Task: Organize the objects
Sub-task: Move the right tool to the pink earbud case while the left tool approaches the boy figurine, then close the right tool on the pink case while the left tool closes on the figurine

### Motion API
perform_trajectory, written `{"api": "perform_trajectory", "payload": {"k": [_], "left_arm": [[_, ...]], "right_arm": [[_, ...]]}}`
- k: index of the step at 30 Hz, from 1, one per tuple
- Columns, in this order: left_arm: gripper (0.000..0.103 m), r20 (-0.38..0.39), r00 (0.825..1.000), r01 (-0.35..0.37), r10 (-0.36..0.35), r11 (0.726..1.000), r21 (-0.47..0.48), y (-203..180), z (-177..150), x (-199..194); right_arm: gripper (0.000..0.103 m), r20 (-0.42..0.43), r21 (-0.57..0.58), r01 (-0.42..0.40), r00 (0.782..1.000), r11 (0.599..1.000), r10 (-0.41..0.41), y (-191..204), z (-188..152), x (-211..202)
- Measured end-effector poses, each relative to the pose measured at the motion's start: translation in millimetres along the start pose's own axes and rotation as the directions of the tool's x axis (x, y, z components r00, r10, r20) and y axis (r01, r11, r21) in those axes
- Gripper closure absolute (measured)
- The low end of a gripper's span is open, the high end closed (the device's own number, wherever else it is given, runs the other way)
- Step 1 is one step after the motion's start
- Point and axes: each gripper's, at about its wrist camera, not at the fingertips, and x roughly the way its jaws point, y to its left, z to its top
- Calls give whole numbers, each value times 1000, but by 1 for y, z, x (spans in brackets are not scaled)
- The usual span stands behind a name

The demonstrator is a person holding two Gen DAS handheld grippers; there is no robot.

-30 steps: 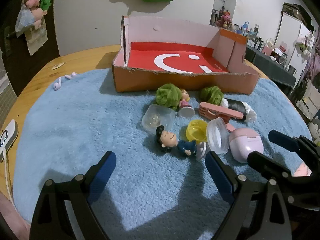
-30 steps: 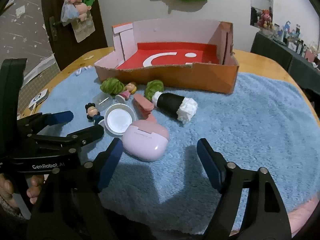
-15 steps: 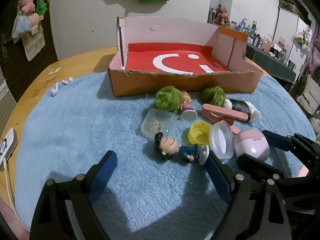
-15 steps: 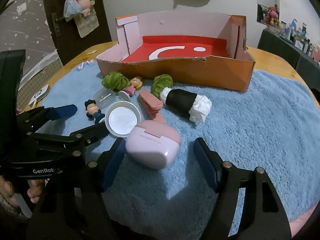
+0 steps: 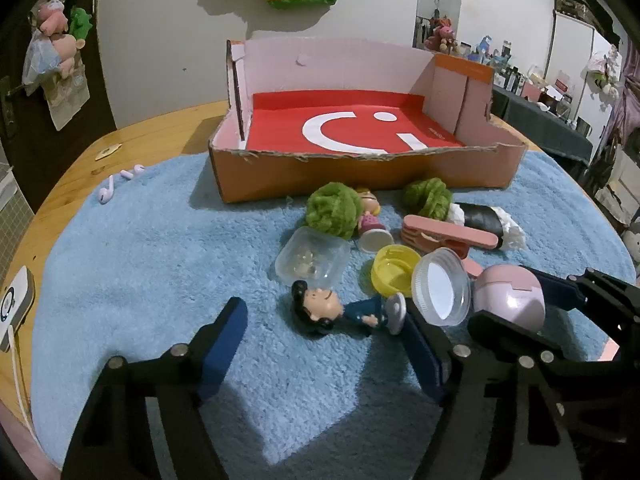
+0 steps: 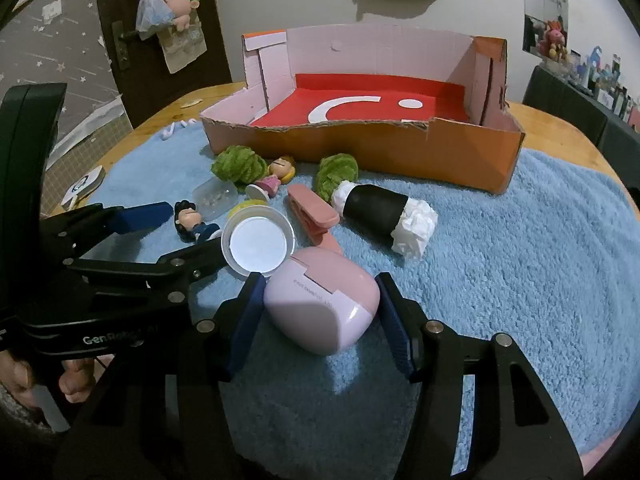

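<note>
Right wrist: "GenRobot" on left gripper (image 6: 192, 236), jaws wide; right gripper (image 6: 320, 304) jaws flank pink case (image 6: 320, 304)

box (image 6: 360, 152) behind toys | earbud case (image 6: 320, 304) nearest, between right gripper (image 6: 318, 316) fingers (lid (image 6: 258, 244) just left)

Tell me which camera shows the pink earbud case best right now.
The right wrist view: the pink earbud case sits large and whole between the open right gripper fingers. The left wrist view shows it at the edge, partly hidden.
</note>
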Motion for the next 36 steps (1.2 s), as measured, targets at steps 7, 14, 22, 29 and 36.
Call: {"api": "perform_trajectory", "payload": {"k": [7, 14, 22, 29, 36], "left_arm": [[41, 2, 1000, -22, 22, 1000, -17, -1, 0, -2], [49, 11, 1000, -25, 25, 999, -32, 0, -5, -6], [49, 14, 1000, -4, 4, 1000, -23, -2, -7, -11], [49, 21, 1000, 7, -7, 1000, -19, -5, -7, -17], [49, 40, 999, 16, -16, 1000, -10, -7, -2, -25]], "right_arm": [[49, 3, 14, -16, 1000, 1000, 16, -2, -3, -3], [49, -9, 16, -22, 1000, 1000, 23, -2, -2, -3], [49, -12, 21, -21, 1000, 1000, 21, -1, -3, -5], [49, -6, 27, -27, 1000, 999, 27, -1, -2, -10], [49, 9, 33, -35, 999, 999, 35, -3, 2, -17]]}}
